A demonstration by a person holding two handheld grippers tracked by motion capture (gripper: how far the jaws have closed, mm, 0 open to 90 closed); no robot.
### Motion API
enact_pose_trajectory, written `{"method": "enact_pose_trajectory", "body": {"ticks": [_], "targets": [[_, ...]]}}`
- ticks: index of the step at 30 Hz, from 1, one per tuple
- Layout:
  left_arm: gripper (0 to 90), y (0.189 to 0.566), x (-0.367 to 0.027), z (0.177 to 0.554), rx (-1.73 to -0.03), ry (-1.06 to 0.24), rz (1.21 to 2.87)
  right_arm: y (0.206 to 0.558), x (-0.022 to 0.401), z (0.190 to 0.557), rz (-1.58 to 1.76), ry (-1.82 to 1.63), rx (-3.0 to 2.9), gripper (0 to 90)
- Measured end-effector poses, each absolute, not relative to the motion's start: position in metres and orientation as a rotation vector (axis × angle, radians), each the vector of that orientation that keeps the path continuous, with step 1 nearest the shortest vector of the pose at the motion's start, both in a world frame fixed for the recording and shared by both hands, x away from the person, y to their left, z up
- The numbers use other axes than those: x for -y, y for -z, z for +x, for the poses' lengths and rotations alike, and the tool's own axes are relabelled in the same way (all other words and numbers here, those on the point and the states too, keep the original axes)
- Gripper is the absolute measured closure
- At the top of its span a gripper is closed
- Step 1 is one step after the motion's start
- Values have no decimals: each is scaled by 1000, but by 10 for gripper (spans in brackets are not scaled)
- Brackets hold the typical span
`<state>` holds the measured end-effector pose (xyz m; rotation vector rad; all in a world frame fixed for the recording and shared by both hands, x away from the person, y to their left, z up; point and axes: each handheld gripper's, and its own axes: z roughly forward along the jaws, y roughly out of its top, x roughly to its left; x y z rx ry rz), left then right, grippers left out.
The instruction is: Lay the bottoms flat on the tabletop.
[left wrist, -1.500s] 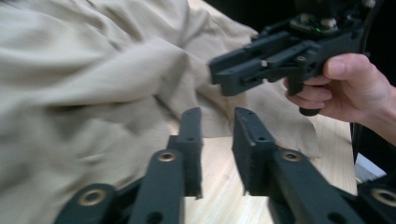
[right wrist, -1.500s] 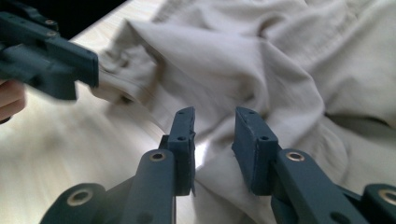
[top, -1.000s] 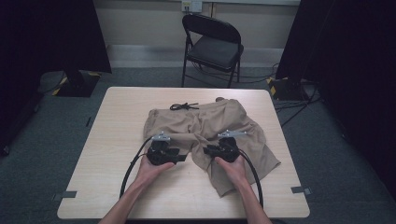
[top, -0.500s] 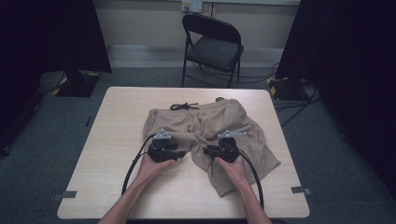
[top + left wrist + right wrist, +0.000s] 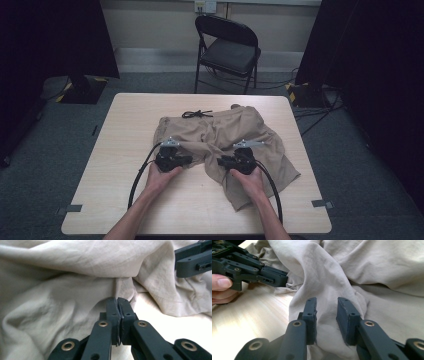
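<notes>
Both grippers sit on the beige shorts (image 5: 220, 142) mid-table. Your left gripper (image 5: 117, 301) has just snapped closed, pinching a fabric fold — grip secured. Your right gripper (image 5: 326, 307) stands parted over cloth — close it next.

Studio: black curtains (image 5: 50, 40), folding chair (image 5: 227, 50)

Your shorts (image 5: 235, 137) are plain beige, no print, with a black drawstring (image 5: 196, 114) at the waist. You hold two black grippers, left (image 5: 186, 161) and right (image 5: 223, 162), each topped by a grey plate and trailing a black cable. Table (image 5: 120, 165) is pale wood grain. Folding chair (image 5: 227, 50) is black; floor is dark grey.
</notes>
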<state>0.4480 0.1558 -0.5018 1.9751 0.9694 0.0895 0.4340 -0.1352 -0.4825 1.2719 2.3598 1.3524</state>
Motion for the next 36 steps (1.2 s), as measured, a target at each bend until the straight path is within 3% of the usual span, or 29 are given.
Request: {"method": "enact_pose_trajectory", "body": {"ticks": [13, 16, 24, 29, 35, 36], "targets": [[892, 474, -180, 426, -906, -87, 1896, 476, 136, 405, 1173, -1421, -2412, 595], [893, 465, -193, 424, -908, -93, 1851, 485, 138, 400, 1176, -1372, -2440, 508], [894, 461, -219, 430, -957, -112, 1798, 496, 130, 395, 1157, -1327, -2503, 381], [894, 460, -235, 435, -1005, -112, 1735, 496, 128, 393, 1100, -1293, -2507, 418], [895, 462, -245, 433, -1013, -116, 1735, 496, 129, 387, 1068, -1257, -2507, 599], [895, 463, -249, 432, -1018, -110, 1715, 497, 130, 385, 1058, -1265, -2495, 675]]}}
